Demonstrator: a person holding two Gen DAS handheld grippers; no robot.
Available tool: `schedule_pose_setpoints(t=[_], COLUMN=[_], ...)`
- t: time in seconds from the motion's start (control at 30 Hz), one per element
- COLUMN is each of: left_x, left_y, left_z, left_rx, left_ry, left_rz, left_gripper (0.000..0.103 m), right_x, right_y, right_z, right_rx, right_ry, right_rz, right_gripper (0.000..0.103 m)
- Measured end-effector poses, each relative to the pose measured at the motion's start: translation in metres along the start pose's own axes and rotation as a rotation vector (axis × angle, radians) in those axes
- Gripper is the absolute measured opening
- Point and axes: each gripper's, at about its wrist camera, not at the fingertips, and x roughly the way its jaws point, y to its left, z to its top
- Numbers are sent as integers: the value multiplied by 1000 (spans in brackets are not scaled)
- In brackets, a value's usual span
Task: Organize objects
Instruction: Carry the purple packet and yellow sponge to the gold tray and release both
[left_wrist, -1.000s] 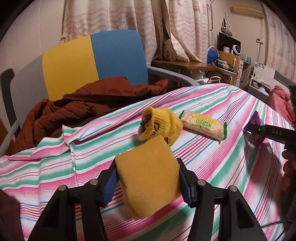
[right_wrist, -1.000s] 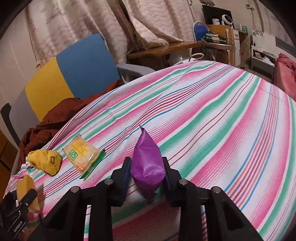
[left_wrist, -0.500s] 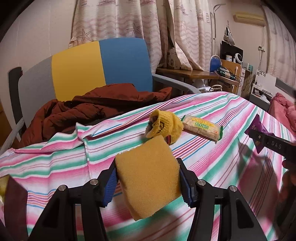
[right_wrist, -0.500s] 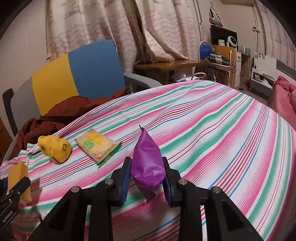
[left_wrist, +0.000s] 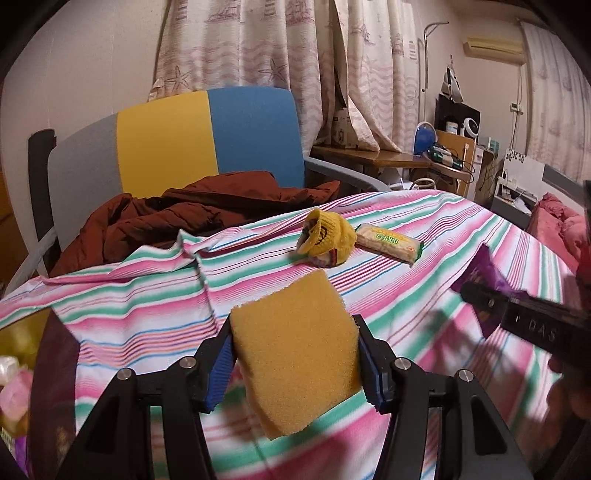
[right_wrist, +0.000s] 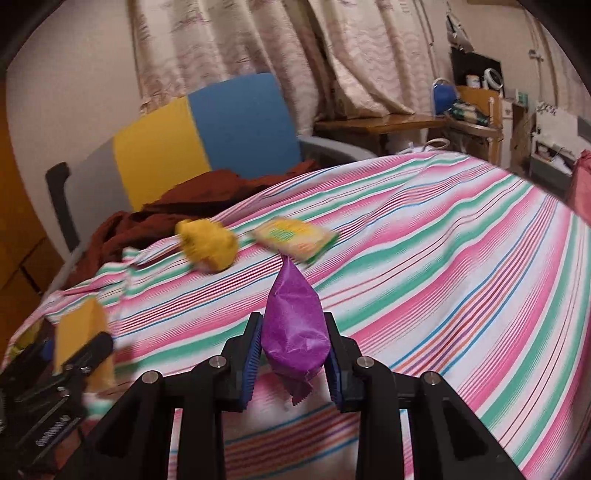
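Left hand-held gripper (left_wrist: 295, 363): black angular frame, two fingers with blue ribbed pads (left_wrist: 220, 363), round silver screws on the arms. Right hand-held gripper (right_wrist: 291, 363): same black frame, blue ribbed pads, silver screws; white lettering "DAS" along its side in the left wrist view.

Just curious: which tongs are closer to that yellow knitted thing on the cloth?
Probably left. The left tongs sit just before the knit; the right tongs are further to its right.

Worktop w/ pink-green striped cloth (left_wrist: 424, 221). On it, far edge: yellow knit hat (left_wrist: 327, 236); snack pkt (left_wrist: 389, 242) just beside it, to the right.
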Motion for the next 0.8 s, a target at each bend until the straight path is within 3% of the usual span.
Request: schedule_pose_setpoints(t=[0.5, 0.8], left_x=[-68, -129], left_y=[43, 81], left_z=[-33, -39], left_rx=[-131, -203], left_ry=[26, -41], left_rz=[-46, -36], left_gripper=[59, 60], right_x=[-36, -49], right_y=[85, 137], right_z=[-31, -40], right_rx=[-73, -126], right_ry=[60, 93], right_rz=[194, 303], right_gripper=[30, 30])
